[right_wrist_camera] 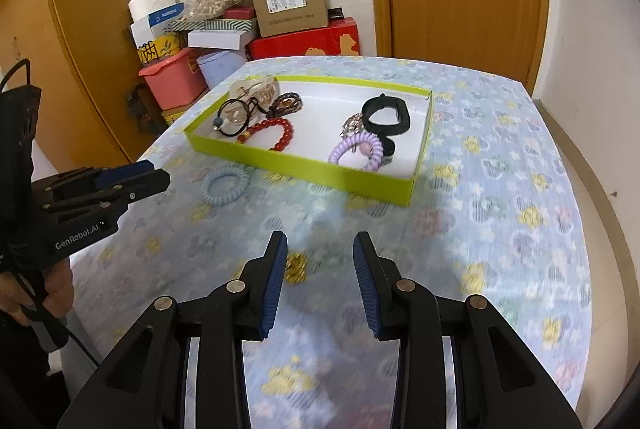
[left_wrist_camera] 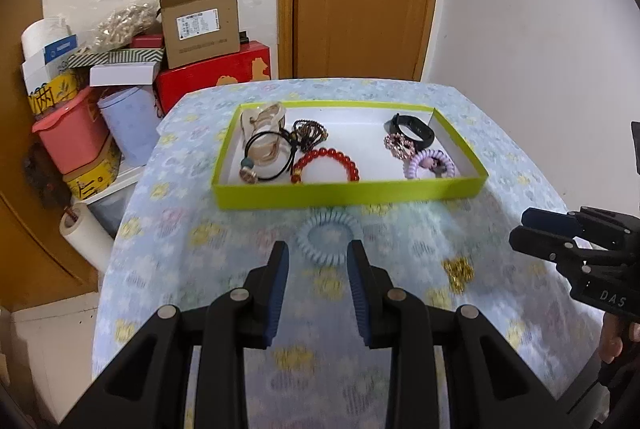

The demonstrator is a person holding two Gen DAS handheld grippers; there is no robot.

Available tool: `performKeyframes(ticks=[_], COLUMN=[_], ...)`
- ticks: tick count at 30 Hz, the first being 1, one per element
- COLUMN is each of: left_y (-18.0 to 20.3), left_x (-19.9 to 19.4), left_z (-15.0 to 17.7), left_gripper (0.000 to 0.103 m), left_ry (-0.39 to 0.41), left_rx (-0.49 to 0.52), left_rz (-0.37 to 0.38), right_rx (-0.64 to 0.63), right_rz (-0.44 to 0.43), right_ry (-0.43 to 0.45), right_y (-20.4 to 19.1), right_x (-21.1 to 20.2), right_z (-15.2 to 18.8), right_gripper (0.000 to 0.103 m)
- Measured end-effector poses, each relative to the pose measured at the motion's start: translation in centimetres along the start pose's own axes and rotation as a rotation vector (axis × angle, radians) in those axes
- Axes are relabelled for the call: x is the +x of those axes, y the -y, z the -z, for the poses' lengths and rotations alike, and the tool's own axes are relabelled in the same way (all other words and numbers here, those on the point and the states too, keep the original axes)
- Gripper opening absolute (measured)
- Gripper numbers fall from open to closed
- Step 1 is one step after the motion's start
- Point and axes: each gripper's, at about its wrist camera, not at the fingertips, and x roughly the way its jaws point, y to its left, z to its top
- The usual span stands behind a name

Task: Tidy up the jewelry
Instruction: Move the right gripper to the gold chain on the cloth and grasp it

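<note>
A lime-green tray [left_wrist_camera: 348, 191] [right_wrist_camera: 304, 165] sits on the flowered tablecloth and holds a red bead bracelet [left_wrist_camera: 326, 165] [right_wrist_camera: 276, 133], a purple coil hair tie [left_wrist_camera: 430, 163] [right_wrist_camera: 360, 149], a black wristband [left_wrist_camera: 410, 127] [right_wrist_camera: 386, 117], black hair ties and a beige clip. A pale blue coil hair tie [left_wrist_camera: 328, 237] [right_wrist_camera: 226, 185] lies on the cloth in front of the tray. A small gold ornament [left_wrist_camera: 458, 271] [right_wrist_camera: 296, 267] lies nearer. My left gripper [left_wrist_camera: 318, 249] is open, just short of the blue hair tie. My right gripper [right_wrist_camera: 320, 245] is open, the ornament by its left finger.
Stacked boxes, a pink tub and paper rolls [left_wrist_camera: 120, 81] stand left of the table. A wooden door [left_wrist_camera: 360, 1] is behind. The table edge [right_wrist_camera: 576, 189] runs along the right side.
</note>
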Motion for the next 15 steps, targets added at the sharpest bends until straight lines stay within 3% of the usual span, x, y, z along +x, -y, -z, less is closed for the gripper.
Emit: performKeyframes(ticks=[15], left_y=[0.3], left_x=[-2.4], left_z=[3.9], left_gripper=[0.031], left_ry=[-0.023], left_rx=[-0.021], left_rz=[-0.009], right_rx=[0.016], right_rz=[-0.037], right_ry=[-0.016], right_y=[-1.7], right_x=[-1.5], right_z=[3.0], right_gripper=[0.037])
